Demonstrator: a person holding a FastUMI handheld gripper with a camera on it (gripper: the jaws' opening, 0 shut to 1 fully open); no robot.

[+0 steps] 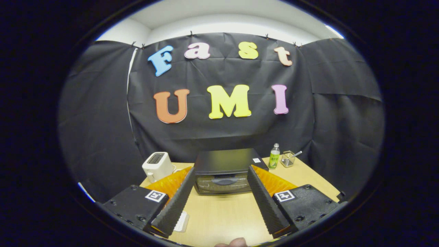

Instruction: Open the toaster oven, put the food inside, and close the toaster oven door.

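Note:
A black toaster oven (226, 169) stands on the wooden table (223, 216), its glass door shut and its handle (224, 180) facing me. My gripper (221, 173) is held above the table, open wide, with the oven's front showing between and beyond the two fingertips. Nothing is between the fingers. A pale flat item (181, 221) lies on the table under the left finger, mostly hidden by it; I cannot tell what it is.
A white pop-up toaster (157, 165) stands left of the oven. Right of the oven are a green bottle (274, 156) and a clear container (288, 159) with a utensil in it. A fingertip (236, 243) shows at the table's near edge. Black cloth walls close the booth.

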